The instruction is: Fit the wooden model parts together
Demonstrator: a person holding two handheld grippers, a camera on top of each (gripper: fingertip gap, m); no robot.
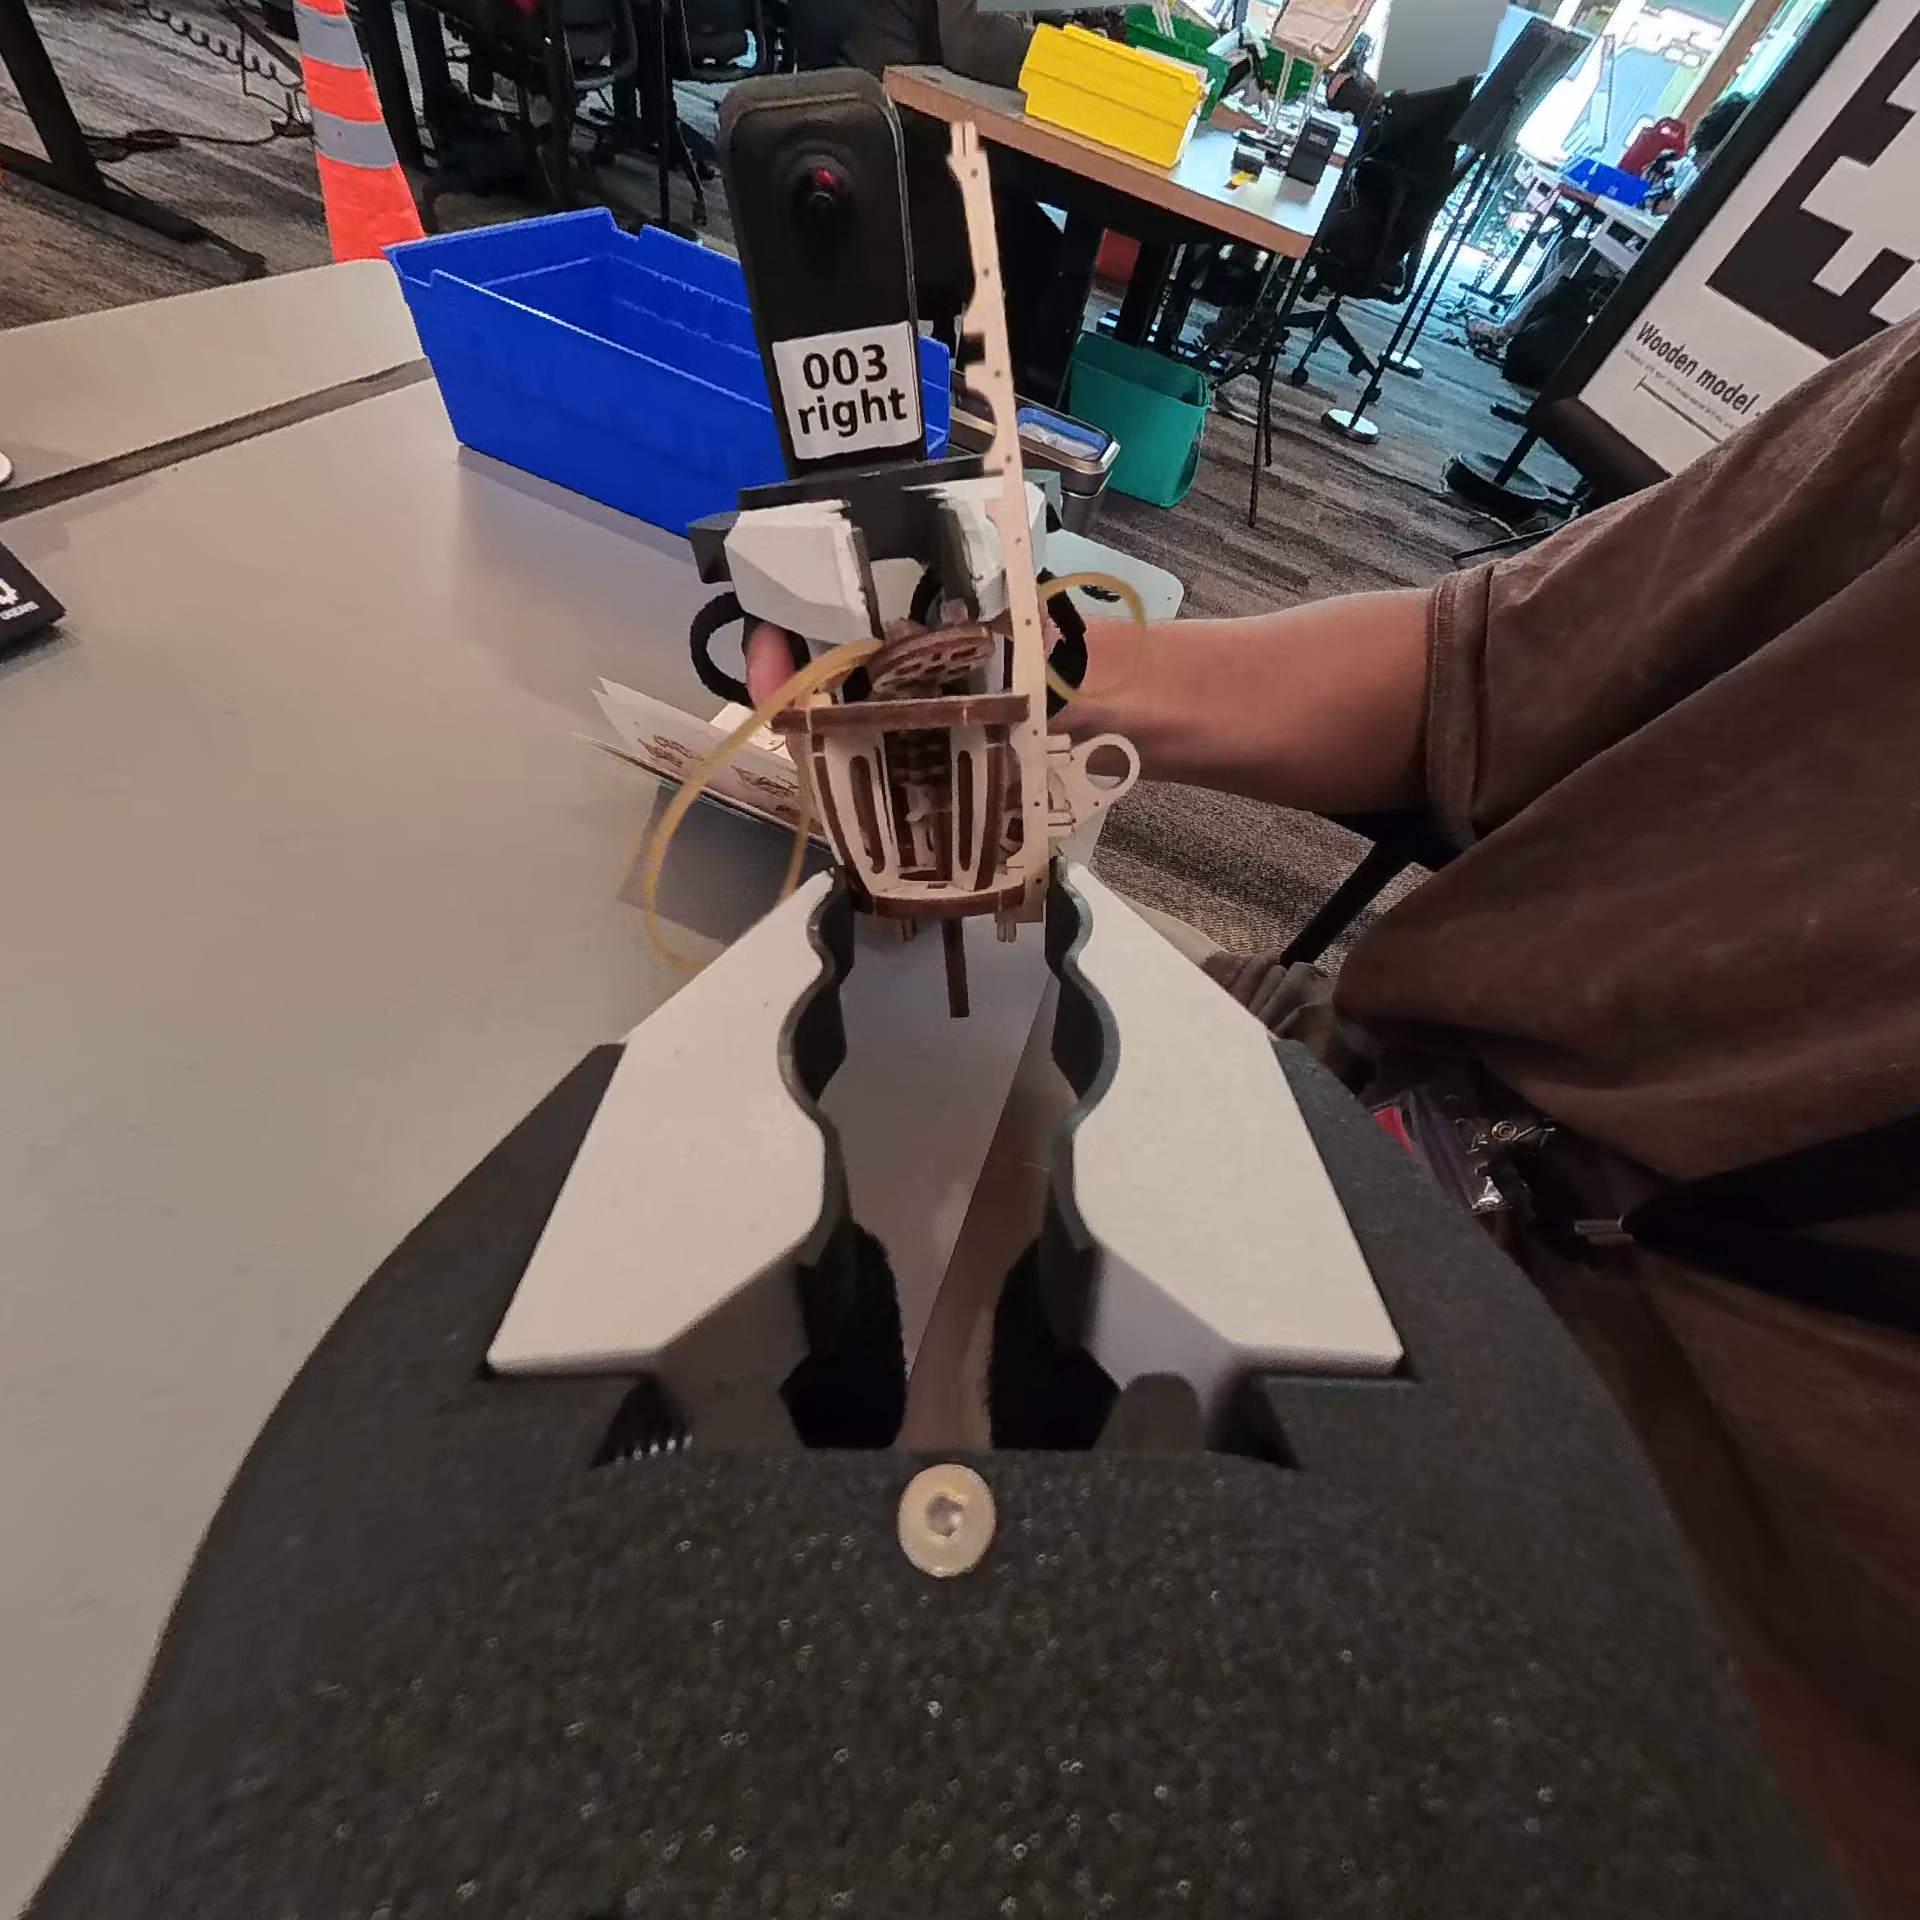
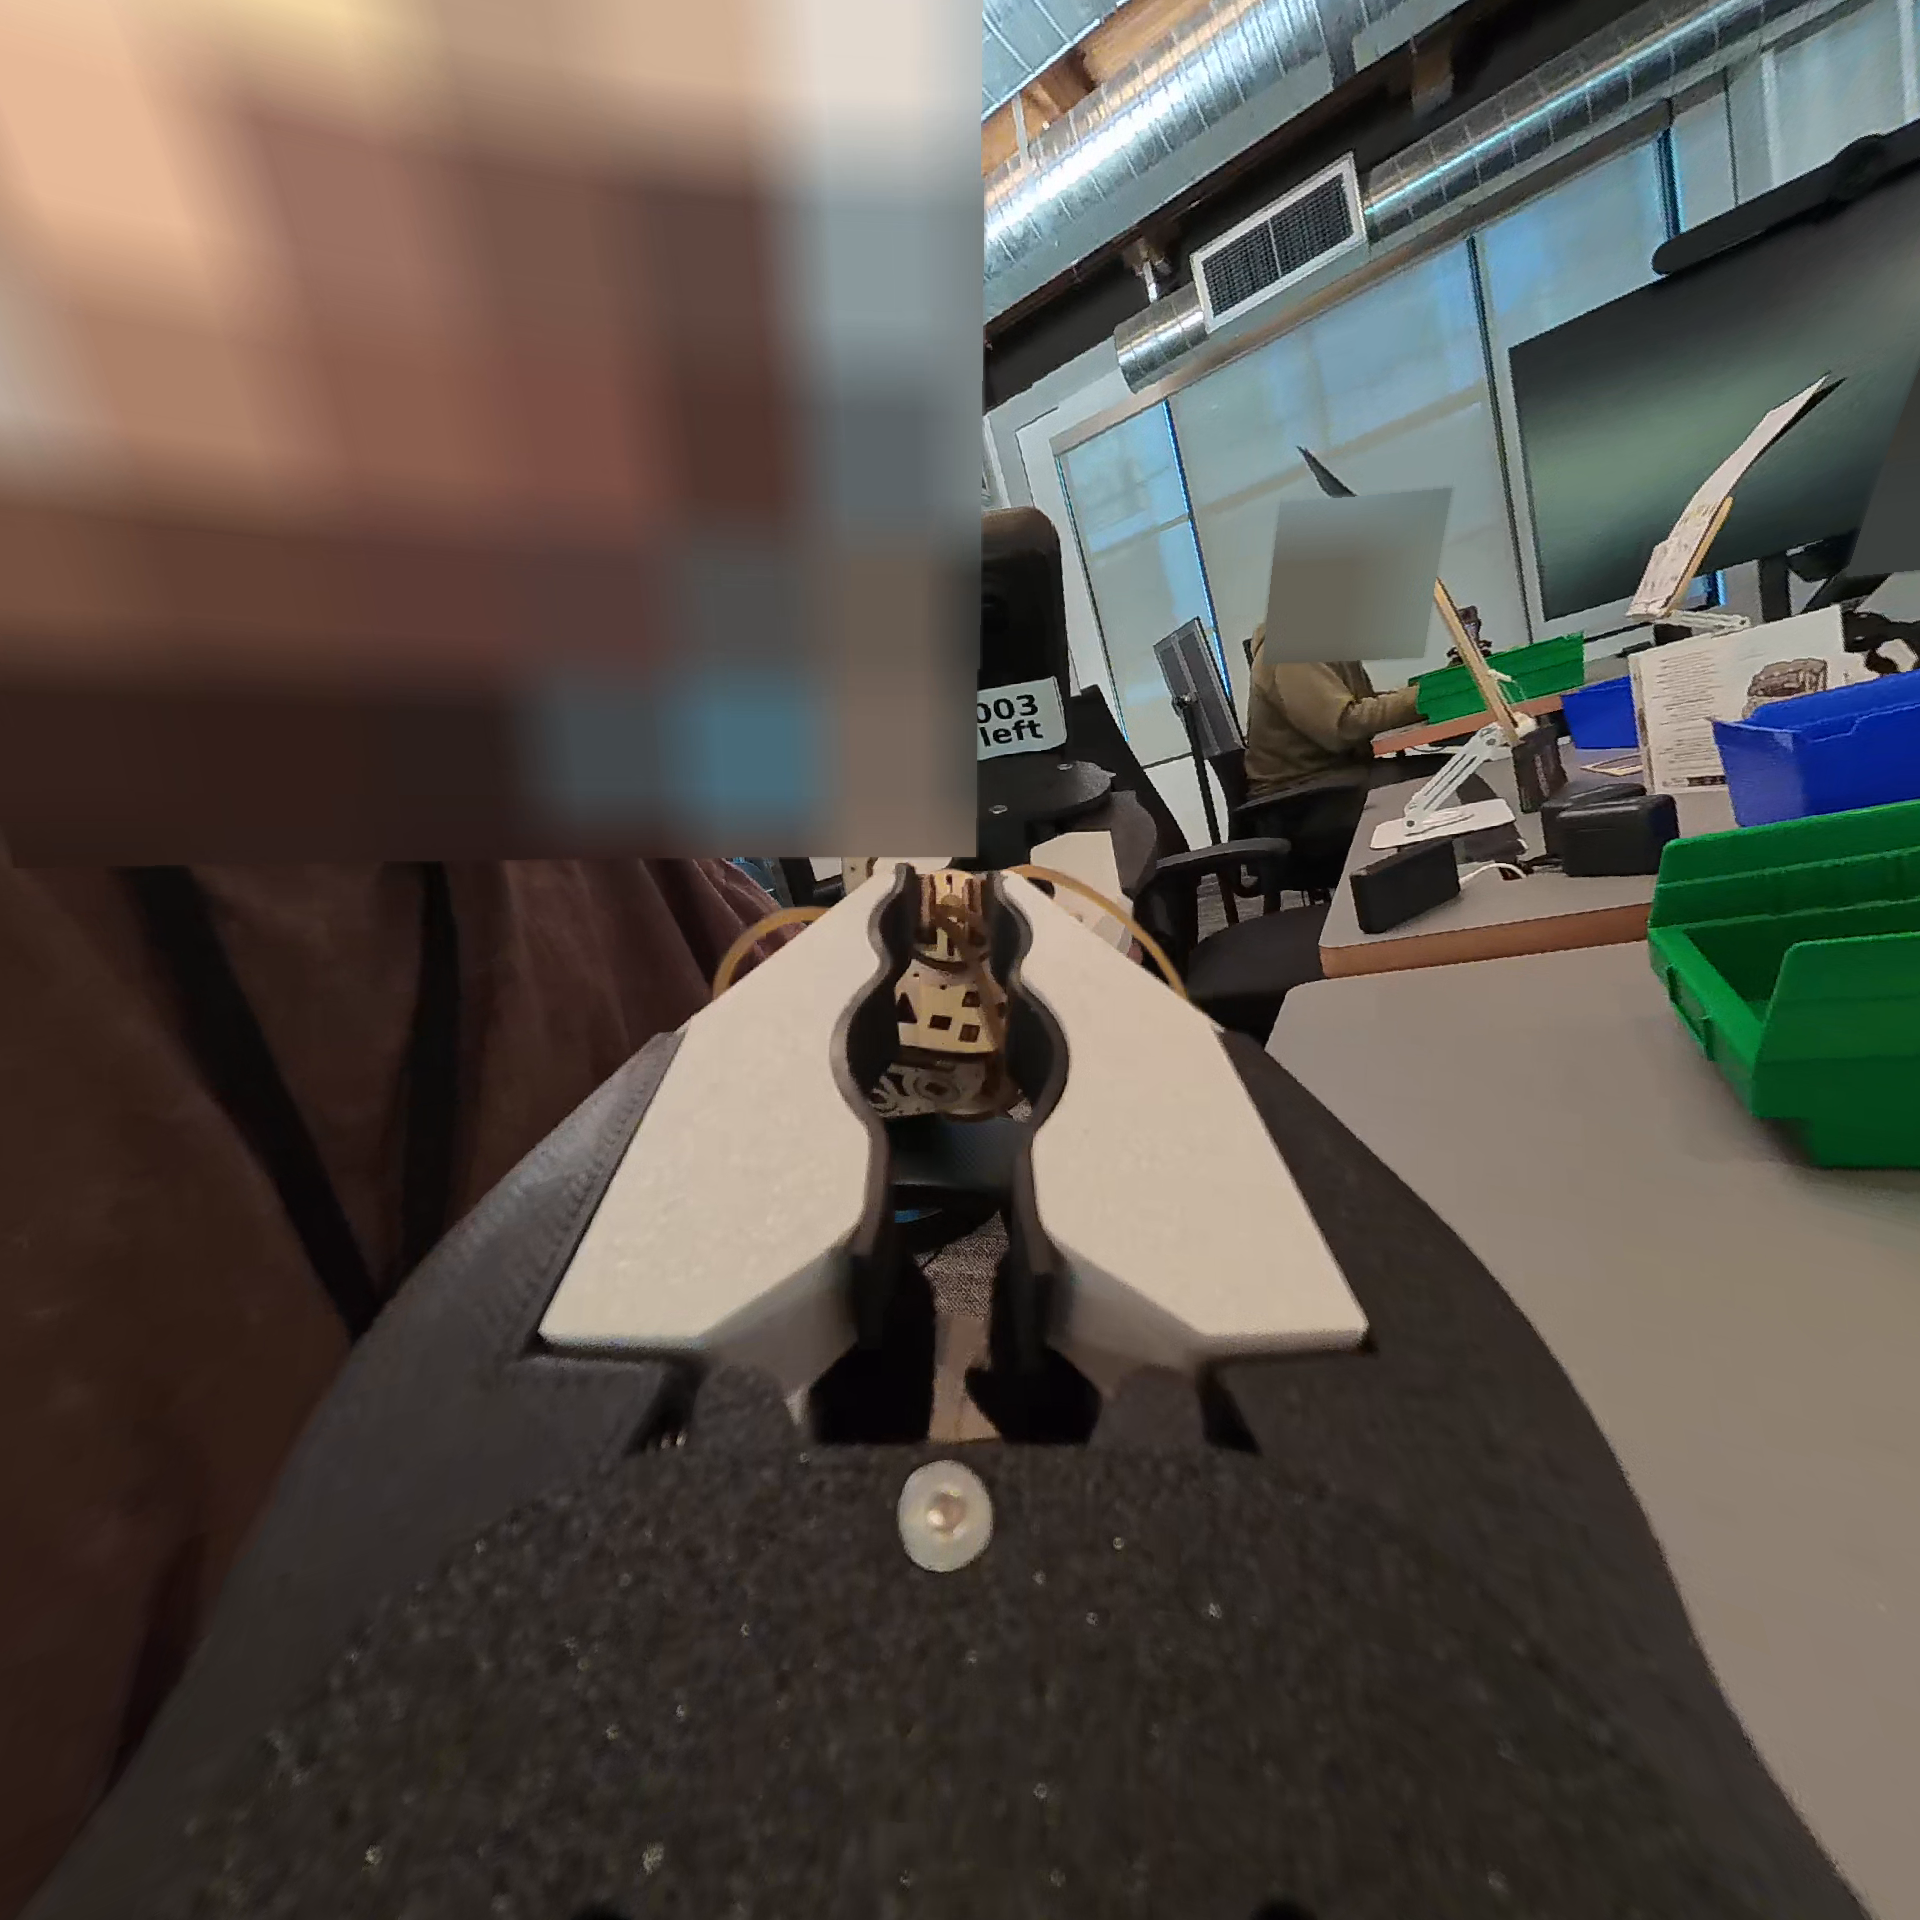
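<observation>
A barrel-shaped wooden model (image 1: 914, 805) of pale and dark slats is held in the air between both grippers. My left gripper (image 1: 951, 899) grips its lower end between its fingertips. My right gripper (image 1: 914, 613) faces it from the far side and is shut on the model's upper, gear-like end. A long, thin wooden strip (image 1: 992, 395) stands up along the model's right side. A yellow rubber band (image 1: 701, 821) loops out to the left. In the right wrist view my right gripper (image 2: 948, 894) is closed around the model (image 2: 940, 1013), which fills the gap between the fingers.
A blue bin (image 1: 623, 343) stands at the far edge of the grey table (image 1: 260, 831), with an orange cone (image 1: 353, 135) behind it. An open booklet (image 1: 675, 743) lies under the model. Green bins (image 2: 1808, 997) and a blue bin (image 2: 1829, 758) are on the right. A person's forearm (image 1: 1299, 696) reaches in. Left tips to right tips: about 5 cm.
</observation>
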